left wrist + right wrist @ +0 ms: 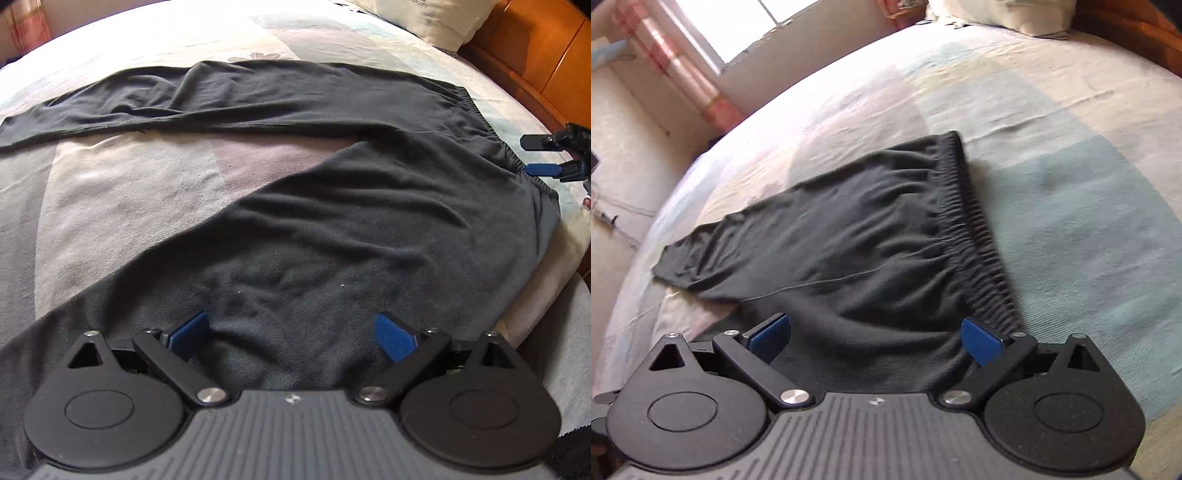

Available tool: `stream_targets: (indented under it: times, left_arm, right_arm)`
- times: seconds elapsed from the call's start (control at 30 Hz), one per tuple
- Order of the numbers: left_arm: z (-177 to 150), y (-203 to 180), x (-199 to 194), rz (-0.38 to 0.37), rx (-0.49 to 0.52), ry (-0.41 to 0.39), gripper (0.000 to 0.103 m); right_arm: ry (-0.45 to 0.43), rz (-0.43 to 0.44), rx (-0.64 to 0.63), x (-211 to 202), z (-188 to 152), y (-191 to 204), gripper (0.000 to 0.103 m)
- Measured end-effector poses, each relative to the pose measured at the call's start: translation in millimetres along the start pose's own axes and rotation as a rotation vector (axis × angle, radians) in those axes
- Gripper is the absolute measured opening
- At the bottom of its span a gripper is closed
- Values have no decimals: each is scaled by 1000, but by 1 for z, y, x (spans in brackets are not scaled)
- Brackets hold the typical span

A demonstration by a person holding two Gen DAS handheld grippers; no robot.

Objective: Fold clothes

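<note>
Dark grey jersey trousers lie spread on pale patchwork bedsheet, near leg cut off below. Left gripper and right gripper both gape wide, gripping nothing.

Strong daylight is admitted through the window, which is blown out to white. The bedspread is glared at its far edge. Fisheye curvature and slight softness are seen towards the borders.
</note>
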State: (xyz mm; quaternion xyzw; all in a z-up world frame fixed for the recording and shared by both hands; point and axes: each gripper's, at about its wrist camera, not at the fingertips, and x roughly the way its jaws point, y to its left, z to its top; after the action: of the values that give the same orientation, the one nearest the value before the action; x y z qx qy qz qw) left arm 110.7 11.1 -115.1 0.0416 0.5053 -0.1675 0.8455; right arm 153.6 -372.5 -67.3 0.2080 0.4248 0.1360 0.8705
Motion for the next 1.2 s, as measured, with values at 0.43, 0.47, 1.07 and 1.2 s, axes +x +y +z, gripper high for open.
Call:
stream_targets:
  times: [0.43, 0.47, 1.07, 1.2]
  left_arm:
    - [-31, 5, -13, 63, -30, -65, 98]
    - [-34, 7, -14, 60, -36, -70, 98]
    - [-62, 31, -45, 39, -146, -123, 100]
    - [-47, 33, -60, 120, -138, -107, 100]
  right_arm:
    - [2, -133, -201, 9, -79, 44, 103]
    - [6, -137, -193, 10, -77, 44, 103]
    - [-12, -253, -243, 22, -85, 60, 103]
    - [-63, -267, -272, 24, -93, 61, 103]
